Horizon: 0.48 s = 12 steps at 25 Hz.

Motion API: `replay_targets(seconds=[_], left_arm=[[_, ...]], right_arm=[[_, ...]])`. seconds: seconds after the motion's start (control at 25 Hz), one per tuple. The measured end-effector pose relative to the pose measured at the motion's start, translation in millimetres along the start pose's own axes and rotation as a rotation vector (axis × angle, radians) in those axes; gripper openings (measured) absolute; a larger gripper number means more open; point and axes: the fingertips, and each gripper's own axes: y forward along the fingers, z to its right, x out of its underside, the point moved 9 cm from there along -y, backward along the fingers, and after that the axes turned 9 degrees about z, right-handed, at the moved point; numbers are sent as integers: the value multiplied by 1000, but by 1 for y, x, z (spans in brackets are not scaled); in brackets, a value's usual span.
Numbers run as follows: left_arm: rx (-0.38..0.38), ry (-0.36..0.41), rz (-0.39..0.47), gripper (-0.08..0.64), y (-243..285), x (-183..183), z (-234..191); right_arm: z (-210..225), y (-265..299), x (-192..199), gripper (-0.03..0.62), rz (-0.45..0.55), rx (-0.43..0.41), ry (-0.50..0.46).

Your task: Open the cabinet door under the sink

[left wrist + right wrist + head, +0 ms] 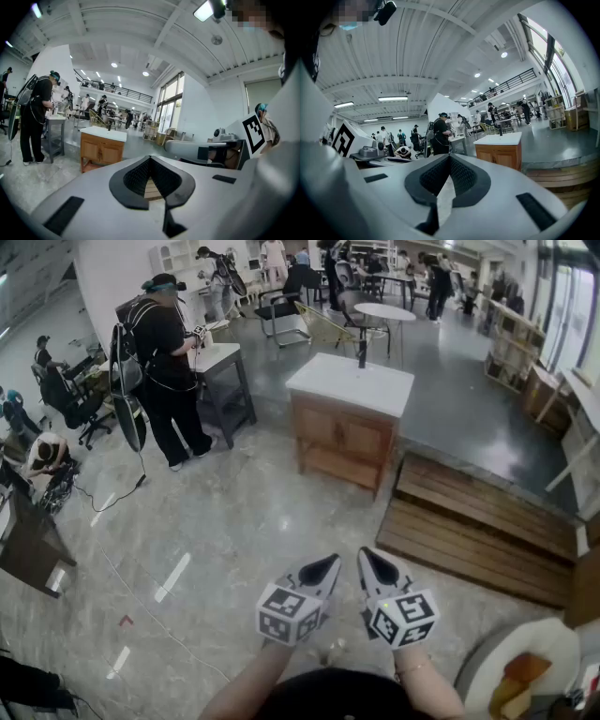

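Nearest, the white left gripper (324, 570) and white right gripper (373, 564) hovered side by side, each with jaws pressed together on nothing, the forearms (251, 679) cut off at the lower edge. Well beyond stood the white-topped wooden sink cabinet (352, 382), its two doors (336, 434) shut, handles hard to make out.

A faucet (361, 353) stands on the sink cabinet (345, 432), with a small table (221, 359) and a standing person (169, 357) to its left, a slatted wooden platform (469, 531) to its right and a round table (384, 311) behind it.
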Motion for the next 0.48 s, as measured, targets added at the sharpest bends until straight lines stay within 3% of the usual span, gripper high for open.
replay_targets(seconds=[0.48], left_arm=[[-13, 19, 0, 9, 21, 1, -8]], right_arm=[[14, 11, 11, 8, -20, 9, -8]])
